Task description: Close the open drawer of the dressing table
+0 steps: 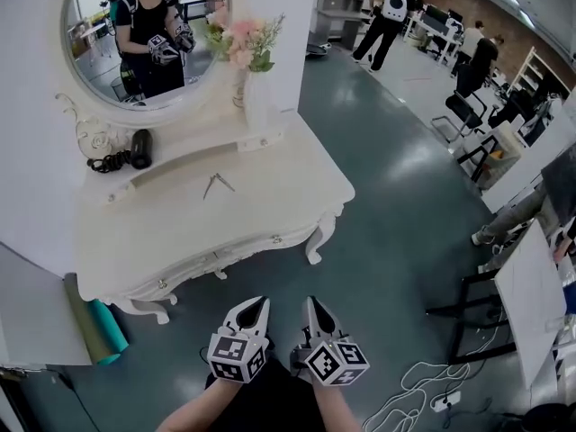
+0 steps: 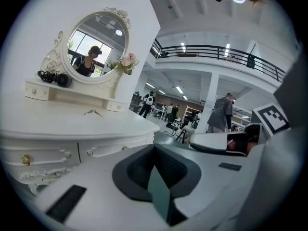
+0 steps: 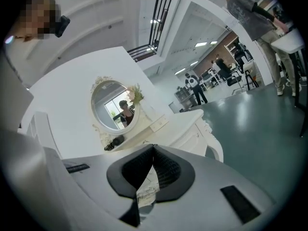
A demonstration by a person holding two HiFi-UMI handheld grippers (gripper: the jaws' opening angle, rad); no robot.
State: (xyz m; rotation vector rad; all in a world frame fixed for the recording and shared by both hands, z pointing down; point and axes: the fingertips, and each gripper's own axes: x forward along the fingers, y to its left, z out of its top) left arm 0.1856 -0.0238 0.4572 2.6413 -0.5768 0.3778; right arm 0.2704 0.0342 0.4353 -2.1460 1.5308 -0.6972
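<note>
We logged the left gripper [image 1: 258, 306] and right gripper [image 1: 311, 304] side by side, near the front of the dressing table [image 1: 270, 183] but apart from it. Both had jaws closed tip to tip, holding nothing. The drawers [image 2: 107, 149] under the surface sat flush with the front, as far as we could see.

Cnt: 1 dressing table [image 1: 270, 196], 1 mirror [image 1: 99, 61], 1 vase [image 1: 256, 102] w/ flowers [image 1: 241, 39], 2 tools: L tool [image 1: 259, 302], R tool [image 1: 311, 302].
</note>
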